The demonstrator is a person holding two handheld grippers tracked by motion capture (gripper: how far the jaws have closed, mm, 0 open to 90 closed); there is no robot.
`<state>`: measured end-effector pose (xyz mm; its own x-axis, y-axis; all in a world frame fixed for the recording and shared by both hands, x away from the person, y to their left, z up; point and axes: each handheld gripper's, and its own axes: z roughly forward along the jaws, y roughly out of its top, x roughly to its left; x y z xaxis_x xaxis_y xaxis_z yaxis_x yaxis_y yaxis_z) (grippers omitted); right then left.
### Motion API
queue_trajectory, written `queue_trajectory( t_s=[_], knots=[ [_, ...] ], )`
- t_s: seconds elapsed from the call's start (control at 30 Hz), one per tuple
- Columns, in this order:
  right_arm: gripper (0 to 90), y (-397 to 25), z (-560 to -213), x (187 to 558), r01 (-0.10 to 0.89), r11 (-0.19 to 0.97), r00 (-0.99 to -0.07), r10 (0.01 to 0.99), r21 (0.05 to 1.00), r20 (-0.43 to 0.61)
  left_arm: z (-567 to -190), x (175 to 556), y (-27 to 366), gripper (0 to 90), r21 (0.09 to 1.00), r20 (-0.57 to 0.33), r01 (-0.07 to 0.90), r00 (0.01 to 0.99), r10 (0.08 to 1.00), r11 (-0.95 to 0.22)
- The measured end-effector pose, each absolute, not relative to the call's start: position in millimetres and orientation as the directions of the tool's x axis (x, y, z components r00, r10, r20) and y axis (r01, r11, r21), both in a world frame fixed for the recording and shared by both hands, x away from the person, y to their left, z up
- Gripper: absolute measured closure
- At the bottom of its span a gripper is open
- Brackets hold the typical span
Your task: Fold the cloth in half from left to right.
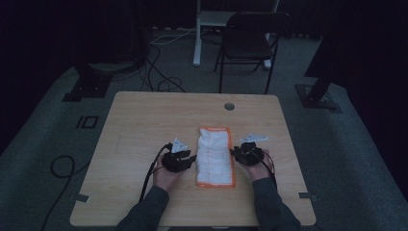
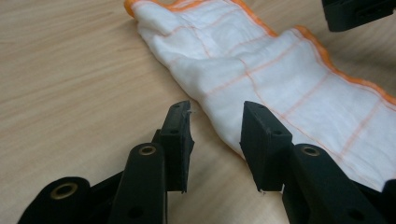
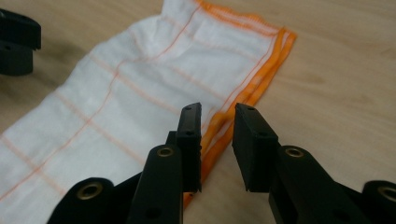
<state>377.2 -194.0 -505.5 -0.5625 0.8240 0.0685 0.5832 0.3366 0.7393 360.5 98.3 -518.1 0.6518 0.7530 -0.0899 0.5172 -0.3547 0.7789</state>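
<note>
Two grippers are sitting at the long sides of a white cloth (image 1: 215, 155) with an orange edge, lying flat on the table (image 1: 144, 125). The left gripper (image 2: 215, 122) is partly open and holding nothing; the cloth's plain side is poking in between its fingertips. The right gripper (image 3: 217, 122) is open a little and holding nothing too; the orange edge is lying between its fingertips. If they are closing too high, the fingers may be missing the thin cloth. If only one is grabbing, the cloth may be bunching up and sliding.
</note>
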Motion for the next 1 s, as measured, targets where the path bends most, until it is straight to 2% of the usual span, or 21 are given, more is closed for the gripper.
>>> queue_trajectory(
  t_s=[1.0],
  knots=[
    [74.0, -188, -517, 407, 0.538, 0.312, -0.53, 0.848, 0.783, 0.027, -511, 412, 92, 62.9, 0.787, -0.097, 0.537, 0.595, 0.798, -0.305]
  ],
)
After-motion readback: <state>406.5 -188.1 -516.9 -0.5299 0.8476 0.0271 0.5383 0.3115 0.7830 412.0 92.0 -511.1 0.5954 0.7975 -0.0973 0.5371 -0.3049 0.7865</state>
